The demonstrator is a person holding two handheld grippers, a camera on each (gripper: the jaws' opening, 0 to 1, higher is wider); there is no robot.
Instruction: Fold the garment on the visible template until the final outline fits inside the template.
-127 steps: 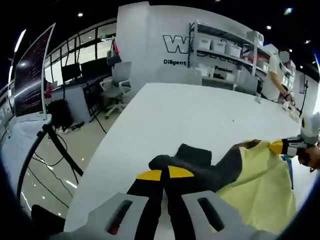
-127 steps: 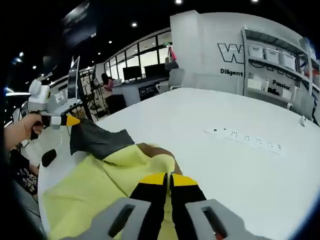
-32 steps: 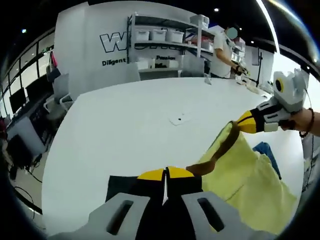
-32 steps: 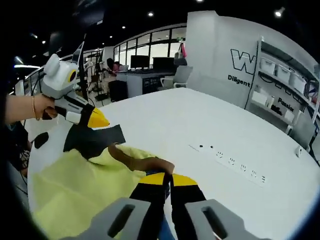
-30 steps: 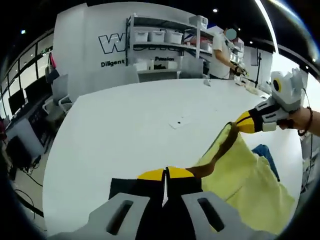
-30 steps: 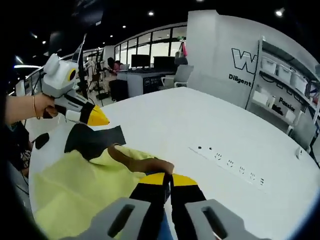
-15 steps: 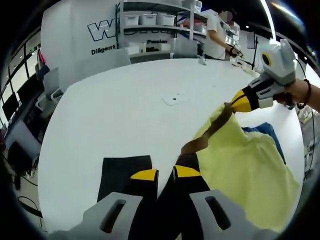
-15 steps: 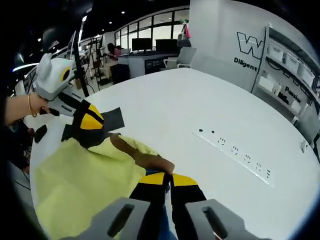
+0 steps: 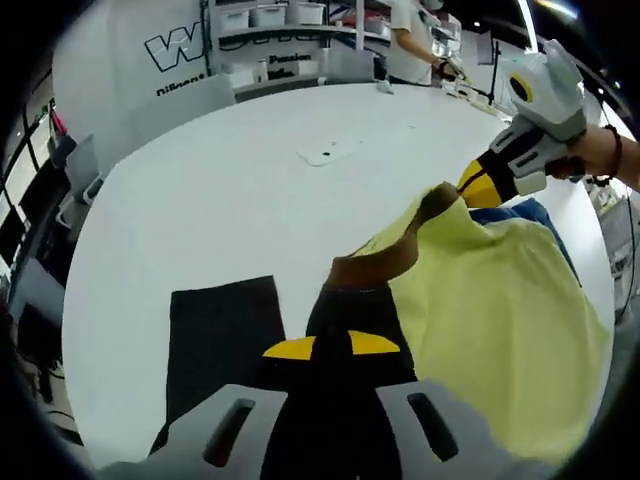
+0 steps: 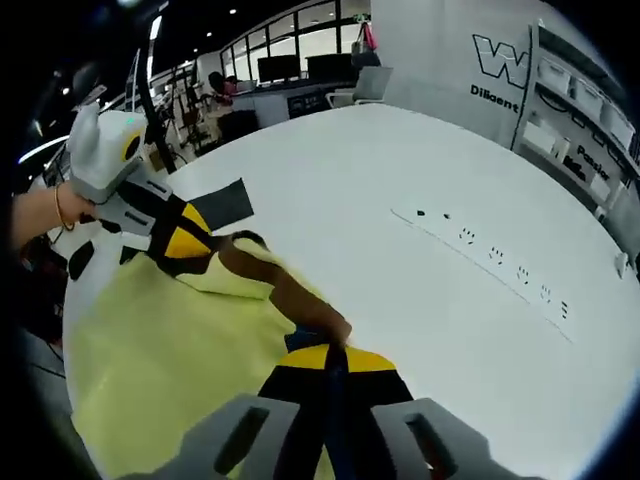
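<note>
Table (image 9: pixel 230 190), white and round-edged, carries the work in both views; shelving on the far wall holds pale storage boxes (image 9: pixel 270 14), contents not discernible. A flush power strip (image 10: pixel 495 258) runs across the tabletop in the right gripper view.

Garment (image 9: pixel 500 310): pale yellow body with a brown collar band (image 9: pixel 375 265) and dark grey sleeve panels, lying on the near part of the table, partly lifted along the collar edge. A dark flat panel (image 9: pixel 222 335) lies on the table left of the collar in the left gripper view; whether it is sleeve or template cannot be told. A strip of blue cloth (image 9: pixel 535 215) shows beyond the yellow fabric.

Left gripper (image 9: pixel 332 346): jaws closed, pinching the dark fabric just below the collar. In the right gripper view it (image 10: pixel 183 243) sits at the garment's far corner, gripping there. Right gripper (image 10: pixel 330 358): jaws clenched on the collar end; seen from the left gripper view (image 9: pixel 478 188) it holds the raised yellow edge.

Compared with half a second ago, the left gripper's jaws, then slightly parted, are closed, and the collar edge sits lower toward the table
</note>
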